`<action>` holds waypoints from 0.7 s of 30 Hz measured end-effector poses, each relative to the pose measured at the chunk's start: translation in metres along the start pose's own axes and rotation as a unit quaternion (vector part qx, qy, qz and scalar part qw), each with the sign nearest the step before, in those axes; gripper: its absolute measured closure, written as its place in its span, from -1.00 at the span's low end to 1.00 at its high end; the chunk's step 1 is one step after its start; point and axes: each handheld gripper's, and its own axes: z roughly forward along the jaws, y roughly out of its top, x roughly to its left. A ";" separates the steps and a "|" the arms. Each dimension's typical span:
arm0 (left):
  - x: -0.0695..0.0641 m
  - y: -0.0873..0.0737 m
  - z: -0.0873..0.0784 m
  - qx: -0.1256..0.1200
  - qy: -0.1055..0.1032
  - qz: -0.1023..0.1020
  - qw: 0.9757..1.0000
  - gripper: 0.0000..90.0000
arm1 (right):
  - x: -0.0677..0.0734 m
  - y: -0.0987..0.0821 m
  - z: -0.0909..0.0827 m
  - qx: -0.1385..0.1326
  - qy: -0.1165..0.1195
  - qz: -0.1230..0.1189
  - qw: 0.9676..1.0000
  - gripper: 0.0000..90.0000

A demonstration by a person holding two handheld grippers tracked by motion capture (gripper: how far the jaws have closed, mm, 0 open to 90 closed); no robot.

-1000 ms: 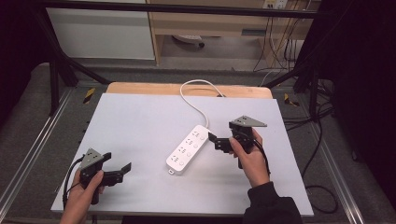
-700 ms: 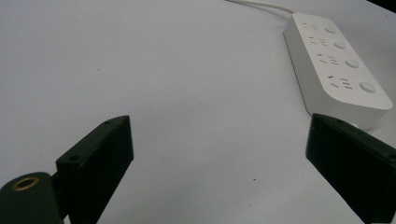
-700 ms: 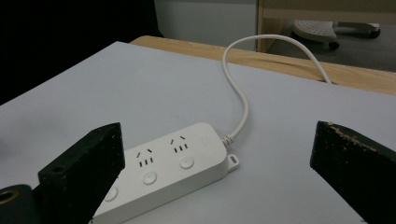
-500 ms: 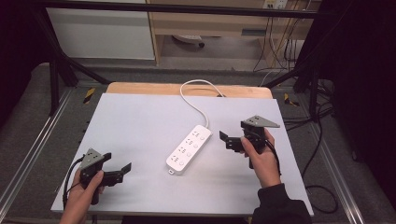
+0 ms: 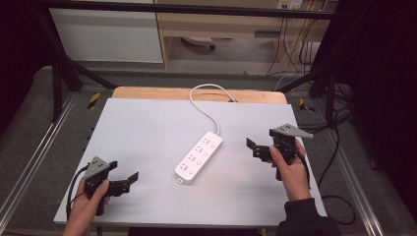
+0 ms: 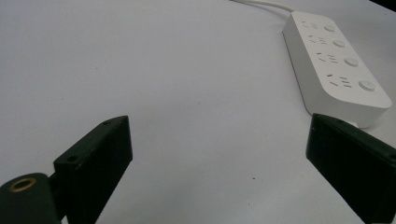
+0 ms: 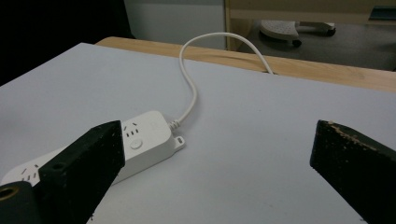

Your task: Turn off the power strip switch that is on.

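A white power strip [image 5: 199,156] with several sockets and round buttons lies slantwise in the middle of the grey table mat [image 5: 147,132]; its white cord [image 5: 209,101] loops back over the far wooden edge. My left gripper [image 5: 127,182] rests near the front left corner, open and empty, pointing toward the strip [image 6: 336,60]. My right gripper [image 5: 253,148] hovers to the strip's right, open and empty, with the strip's cord end [image 7: 140,140] by its left jaw.
The wooden table edge [image 5: 147,92] shows beyond the mat. Behind the table are a shelf unit [image 5: 231,24], dark frame legs [image 5: 59,73] and hanging cables [image 5: 295,49]. Bare mat lies to the left and front of the strip.
My right gripper has drawn back to the right, away from the power strip. The left gripper and the strip have stayed put.
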 end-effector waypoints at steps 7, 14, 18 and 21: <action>0.000 0.000 0.000 0.000 0.001 -0.001 1.000 -0.84 | -0.010 -0.007 -0.012 0.011 0.001 0.005 1.000 -0.86; 0.000 0.000 0.000 0.000 0.000 0.000 1.000 -0.84 | -0.022 -0.022 -0.019 0.023 -0.017 0.004 1.000 -0.86; 0.000 0.000 -0.001 -0.001 0.001 0.000 1.000 -0.84 | -0.028 -0.031 -0.023 0.019 -0.030 0.001 0.999 -0.88; 0.000 0.000 -0.001 0.001 0.001 0.001 1.000 -0.84 | -0.034 -0.038 -0.024 0.016 -0.031 0.004 0.999 -0.90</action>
